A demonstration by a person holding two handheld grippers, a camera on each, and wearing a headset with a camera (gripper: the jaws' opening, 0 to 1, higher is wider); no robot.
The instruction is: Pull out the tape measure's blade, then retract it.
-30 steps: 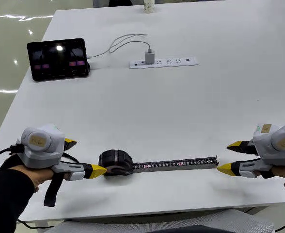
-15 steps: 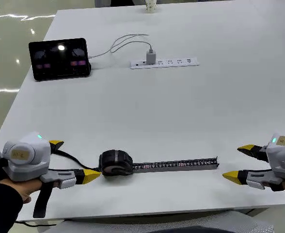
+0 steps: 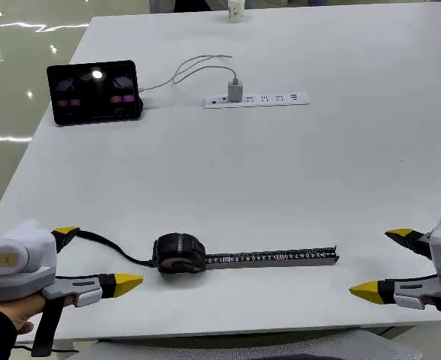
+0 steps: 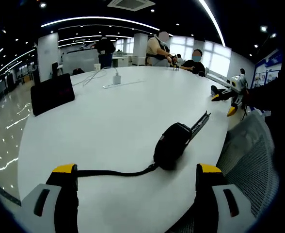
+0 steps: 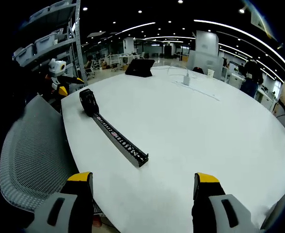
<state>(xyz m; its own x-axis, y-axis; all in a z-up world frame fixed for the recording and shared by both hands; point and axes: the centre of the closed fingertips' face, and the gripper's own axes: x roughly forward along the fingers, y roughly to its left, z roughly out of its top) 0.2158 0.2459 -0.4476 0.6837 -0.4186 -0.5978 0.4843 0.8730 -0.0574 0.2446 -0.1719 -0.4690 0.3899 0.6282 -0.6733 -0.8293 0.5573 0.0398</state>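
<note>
At the near left edge of the white bench [image 3: 280, 172], the left hand-held gripper [image 3: 97, 257] is held with its yellow-tipped jaws spread wide, and nothing is gripped between them. A black tablet [image 3: 94, 92] is propped well behind it. A thin black strap [image 3: 112, 245] is laid from beside one jaw tip across to the round black tape measure case [image 3: 179, 253], which is rested near the front edge; whether strap and jaw touch cannot be told. From the case, the dark numbered blade [image 3: 273, 257] is extended flat to the right. Far behind, a white power strip [image 3: 256, 99] is laid. The right hand-held gripper [image 3: 382, 262] is held wide open and empty, apart from the blade's end.
</note>
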